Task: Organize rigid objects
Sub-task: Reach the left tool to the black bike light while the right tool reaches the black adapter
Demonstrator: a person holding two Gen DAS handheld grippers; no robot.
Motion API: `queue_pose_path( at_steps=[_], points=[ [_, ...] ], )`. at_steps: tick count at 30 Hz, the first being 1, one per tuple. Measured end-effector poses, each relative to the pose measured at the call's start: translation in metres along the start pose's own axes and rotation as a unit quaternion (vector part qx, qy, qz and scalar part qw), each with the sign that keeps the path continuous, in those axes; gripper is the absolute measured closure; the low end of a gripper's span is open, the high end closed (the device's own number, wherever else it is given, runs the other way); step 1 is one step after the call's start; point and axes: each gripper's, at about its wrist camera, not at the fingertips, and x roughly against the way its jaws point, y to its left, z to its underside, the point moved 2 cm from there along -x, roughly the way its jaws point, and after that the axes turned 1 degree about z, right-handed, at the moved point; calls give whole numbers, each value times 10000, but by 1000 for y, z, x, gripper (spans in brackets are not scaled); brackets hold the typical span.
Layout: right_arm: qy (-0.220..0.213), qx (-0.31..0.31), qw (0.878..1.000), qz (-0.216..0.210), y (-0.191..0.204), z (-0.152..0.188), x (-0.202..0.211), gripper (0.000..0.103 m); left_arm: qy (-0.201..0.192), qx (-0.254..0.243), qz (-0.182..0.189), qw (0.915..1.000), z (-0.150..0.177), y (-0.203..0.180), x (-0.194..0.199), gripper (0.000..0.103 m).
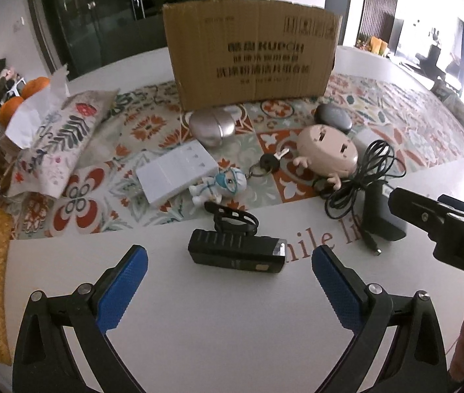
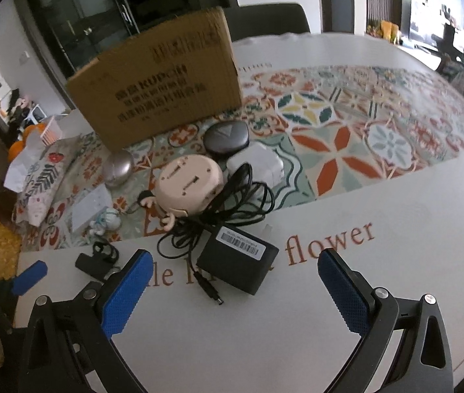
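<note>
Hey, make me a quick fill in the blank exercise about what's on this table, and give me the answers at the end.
1. The left gripper is open, lined up with the black ____ light.
2. The power adapter lies in front of the right gripper, its label facing ____.
3. The cardboard box stands ____ the silver egg-shaped case.
4. The word "flower" is printed on the ____.

Missing words: bike; up; behind; tablecloth

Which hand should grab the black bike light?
Probably the left. The left gripper is open with the bike light right between its fingers. The right gripper faces the charger instead.
</note>
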Motion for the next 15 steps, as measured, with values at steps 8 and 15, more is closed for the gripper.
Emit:
queue_pose_path(
  at_steps=[8,15],
  points=[
    [222,-252,9994,22,-6,1,-23,7,150,-90,80,9998,-1,0,-22,5],
    [302,-399,9987,9,-9,-2,-36,15,243,-107,83,9996,-2,1,-33,11]
  ],
)
